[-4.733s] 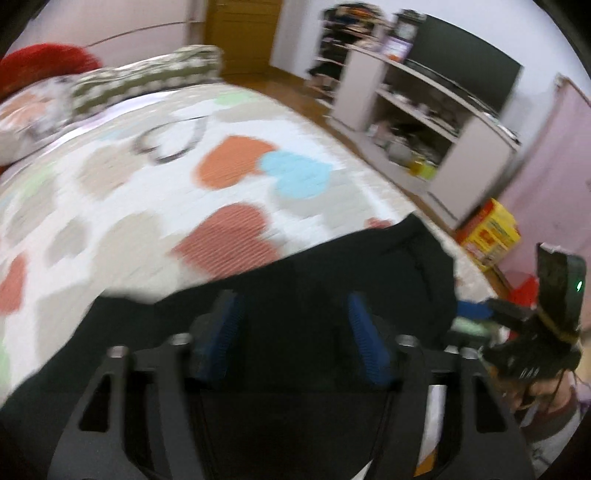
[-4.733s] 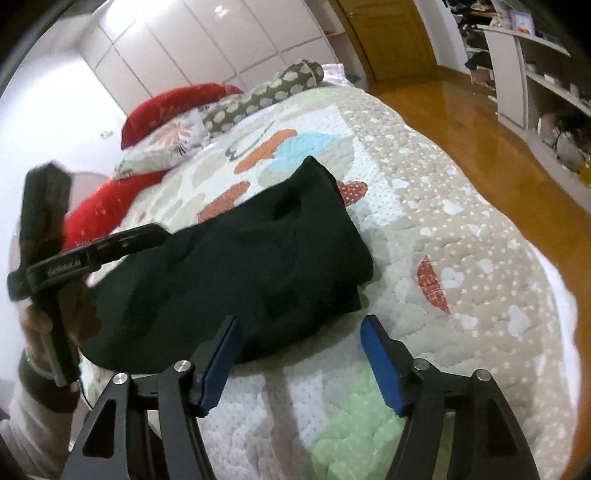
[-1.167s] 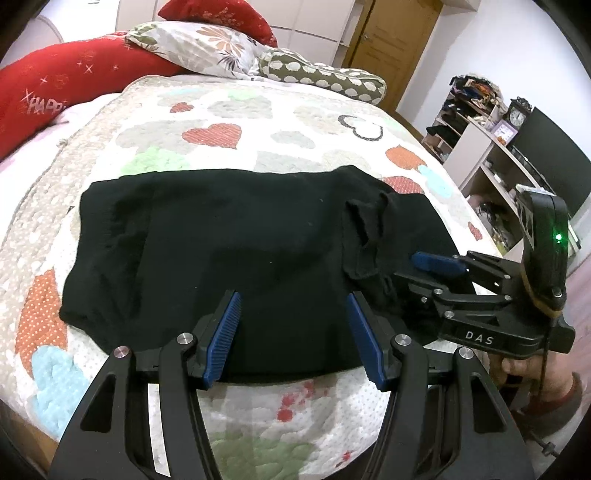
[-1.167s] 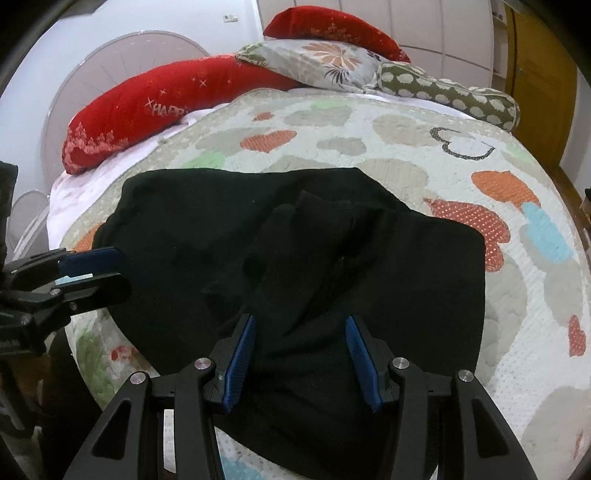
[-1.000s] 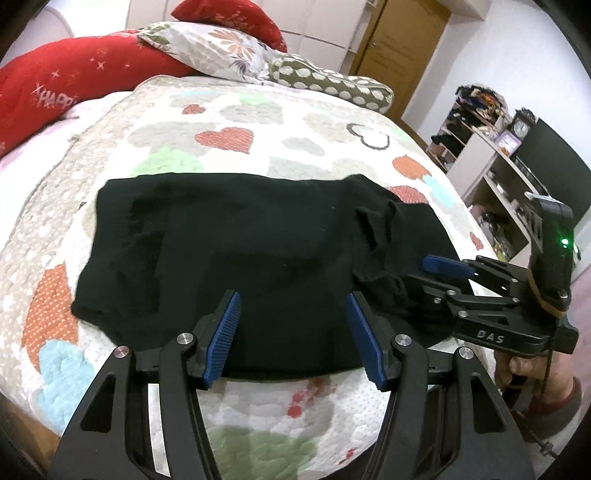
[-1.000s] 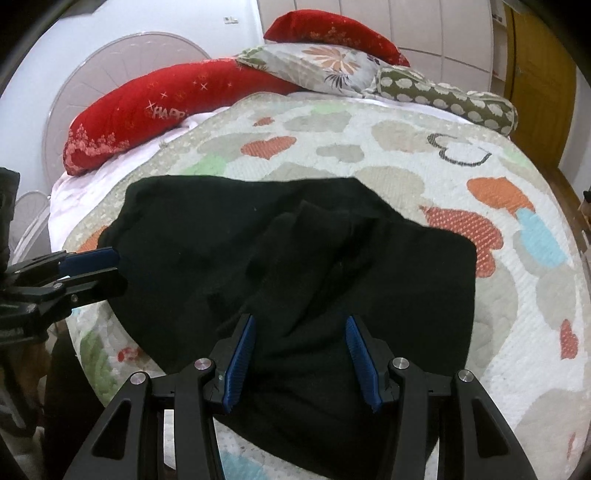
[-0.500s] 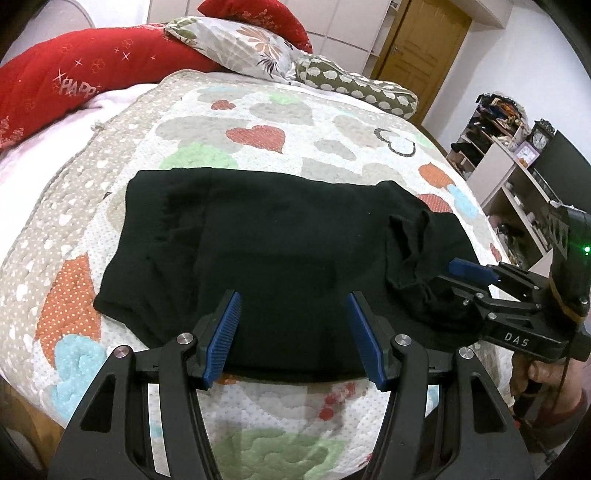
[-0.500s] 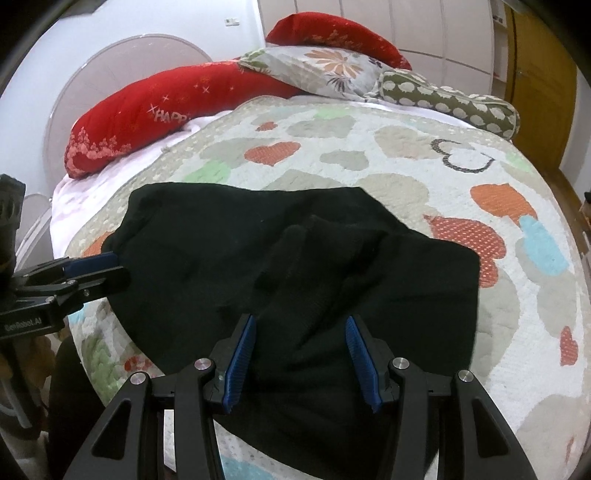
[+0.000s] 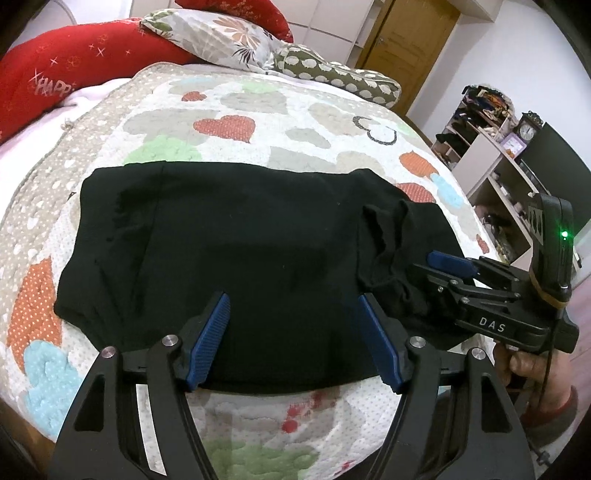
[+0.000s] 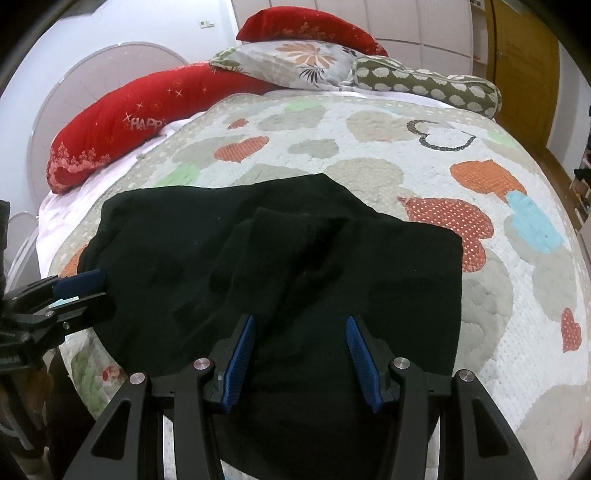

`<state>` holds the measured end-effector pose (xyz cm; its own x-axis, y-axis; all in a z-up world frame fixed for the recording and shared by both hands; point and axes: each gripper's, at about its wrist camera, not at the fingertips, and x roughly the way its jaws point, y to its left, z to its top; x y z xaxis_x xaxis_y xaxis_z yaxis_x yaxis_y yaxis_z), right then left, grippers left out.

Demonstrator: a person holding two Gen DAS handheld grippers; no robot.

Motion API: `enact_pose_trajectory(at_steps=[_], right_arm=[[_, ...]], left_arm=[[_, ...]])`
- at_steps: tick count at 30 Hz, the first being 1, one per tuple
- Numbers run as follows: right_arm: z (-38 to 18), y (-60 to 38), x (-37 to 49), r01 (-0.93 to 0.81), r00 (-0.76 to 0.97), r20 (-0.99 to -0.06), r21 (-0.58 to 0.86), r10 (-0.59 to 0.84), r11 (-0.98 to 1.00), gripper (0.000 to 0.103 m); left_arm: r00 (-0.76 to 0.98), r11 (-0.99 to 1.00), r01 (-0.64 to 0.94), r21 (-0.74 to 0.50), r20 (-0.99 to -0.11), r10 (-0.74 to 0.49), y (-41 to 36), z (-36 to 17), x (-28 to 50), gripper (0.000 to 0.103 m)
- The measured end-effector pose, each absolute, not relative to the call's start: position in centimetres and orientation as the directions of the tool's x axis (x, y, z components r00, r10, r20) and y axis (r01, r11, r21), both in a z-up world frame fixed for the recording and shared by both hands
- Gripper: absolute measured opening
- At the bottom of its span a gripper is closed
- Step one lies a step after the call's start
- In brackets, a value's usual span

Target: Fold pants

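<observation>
Far left, long red bolster with pale lettering along the quilt's edge; beside it a floral pillow, a second red cushion behind, then a green spotted bolster toward the far right. Heart-patterned quilt covering the bed. Black pants lying across the near part of the quilt, folded into a broad dark slab, left end flat, right end bunched with a raised flap of cloth. Left gripper poised over the near edge of the pants, blue pads wide apart and opening further; cloth seen beneath the gap, not pinched, no contact made out. From the right wrist view, the same gripper visible at the far left, tips at the left edge of the fabric. Right gripper over the near right portion of the pants, jaws parted to a middling gap, blue pads clear of each other, black cloth below and between them but no pinch visible; grip on the fabric cannot be told. Same gripper in the left wrist view lying low at the bunched right end, a hand around its handle. Far right, wooden door, open shelving with clutter and a small clock.
</observation>
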<state>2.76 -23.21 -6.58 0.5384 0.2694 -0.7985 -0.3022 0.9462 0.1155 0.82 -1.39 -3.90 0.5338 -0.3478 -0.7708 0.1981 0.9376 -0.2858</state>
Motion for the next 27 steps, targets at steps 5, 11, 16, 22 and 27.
enact_pose_trajectory(at_steps=[5, 11, 16, 22, 27], right_arm=[[-6.1, -23.0, 2.5, -0.304, 0.539, -0.796, 0.120, 0.275, 0.945, 0.050], [-5.2, -22.5, 2.3, -0.324, 0.553, -0.783, 0.114, 0.286, 0.939, 0.050], [-5.5, -21.7, 2.7, -0.333, 0.542, -0.792, 0.105, 0.281, 0.937, 0.050], [-7.0, -20.4, 3.7, -0.365, 0.505, -0.812, 0.106, 0.293, 0.925, 0.052], [-7.2, -19.2, 4.2, -0.397, 0.500, -0.819, 0.072, 0.281, 0.915, 0.061]], left_arm=[[0.539, 0.938, 0.188, -0.292, -0.768, -0.347, -0.9, -3.8, 0.6, 0.072], [0.543, 0.936, 0.174, -0.304, -0.764, -0.349, -0.3, -3.6, 0.2, 0.071], [0.552, 0.938, 0.167, -0.304, -0.759, -0.345, 0.2, -3.3, -0.1, 0.072], [0.560, 0.938, 0.149, -0.313, -0.755, -0.341, 0.6, -3.1, -0.2, 0.072], [0.565, 0.937, 0.127, -0.325, -0.753, -0.338, 1.2, -3.0, -0.3, 0.072]])
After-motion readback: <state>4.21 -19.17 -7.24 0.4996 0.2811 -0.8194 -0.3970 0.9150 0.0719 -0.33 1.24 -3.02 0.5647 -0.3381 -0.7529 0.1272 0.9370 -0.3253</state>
